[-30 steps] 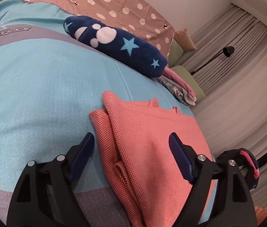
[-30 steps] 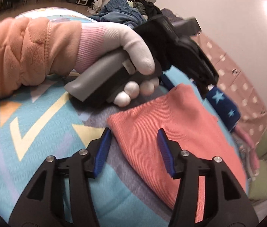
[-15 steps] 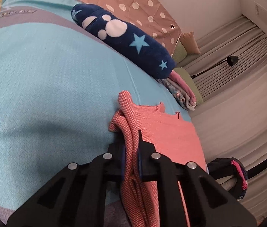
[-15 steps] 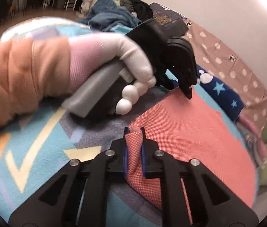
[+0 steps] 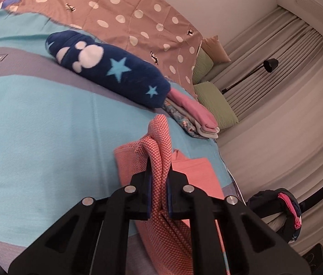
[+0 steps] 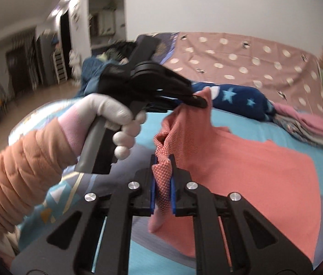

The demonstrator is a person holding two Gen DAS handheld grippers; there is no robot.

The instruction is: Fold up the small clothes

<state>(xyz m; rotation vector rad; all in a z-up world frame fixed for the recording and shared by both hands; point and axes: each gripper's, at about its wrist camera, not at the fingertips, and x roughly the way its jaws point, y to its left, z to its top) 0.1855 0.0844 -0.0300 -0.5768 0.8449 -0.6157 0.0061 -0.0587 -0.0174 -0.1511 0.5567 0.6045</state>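
— What fills most of the frames?
— A bed under a turquoise cover with grey bands. A brown spotted blanket lies across the upper part of the left wrist view, and pale curtains hang at the right.

— And the garment?
— A coral knit top lies spread on the bed, lower right of centre in the right wrist view. Its near edge is lifted off the cover at two corners.

— What lies beyond it?
— A navy fleece roll with stars and white blotches, centre left of the left wrist view. Just beside its right end sits a small stack of folded clothes, pink on top.

— The claws?
— Both have just clamped shut on the top. The left claw pinches a bunched fold at bottom centre. The right claw grips another corner at bottom centre of its own view. A white-gloved hand in a peach quilted sleeve holds the left one.
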